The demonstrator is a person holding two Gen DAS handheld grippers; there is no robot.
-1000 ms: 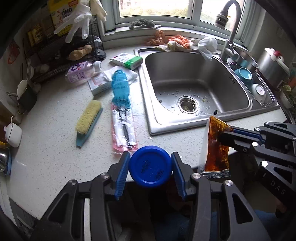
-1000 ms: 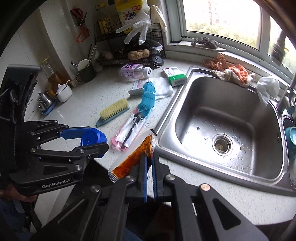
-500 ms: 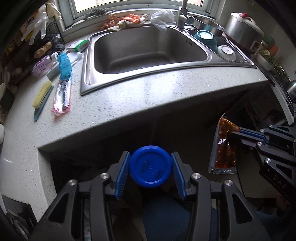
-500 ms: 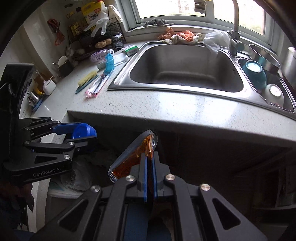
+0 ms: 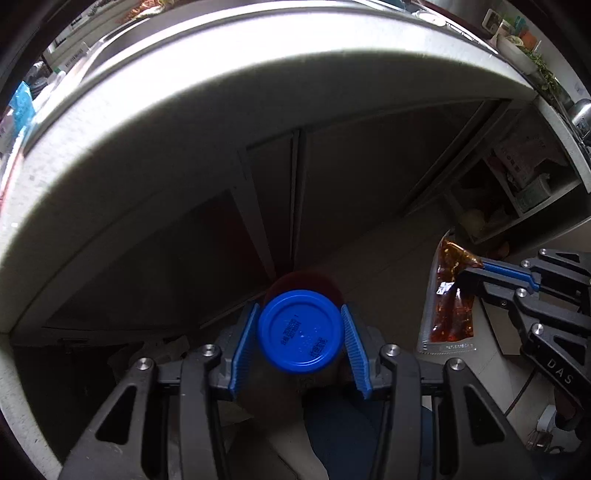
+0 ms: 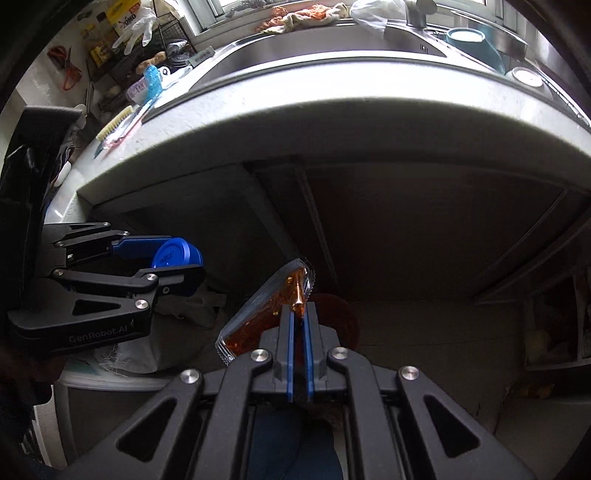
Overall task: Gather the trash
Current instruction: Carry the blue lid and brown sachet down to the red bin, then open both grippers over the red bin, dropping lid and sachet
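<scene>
- We've got the left gripper (image 5: 300, 334) with its blue pads pinching a blue lid (image 5: 299, 331) from both sides, held below the counter edge (image 5: 184, 122) in front of the dark cabinet doors (image 5: 295, 206).
- Over on the right gripper (image 6: 299, 325), the jaws are pressed nearly together on an orange sauce packet (image 6: 271, 308), gripping it by one corner so it slants up and away.
- Containers: we see a bin with a white liner (image 6: 129, 354) low on the left of the right wrist view, below the left gripper; what's in it we can't make out. A teal bowl (image 6: 474, 42) sits beside the sink (image 6: 295, 44), its contents hidden.
- Only the right wrist view shows us the countertop clutter: a scrub brush (image 6: 112, 125), a white glove (image 6: 136, 24) on the rack, rags (image 6: 306, 13) at the sill.
- Only the left wrist view shows us an open shelf (image 5: 517, 192) on the right with boxes in it.
- Writing: we read "GenRobot.AI" on the left gripper's side, and "DAS" on the right gripper in the left wrist view. The lid has small print we can't read.
</scene>
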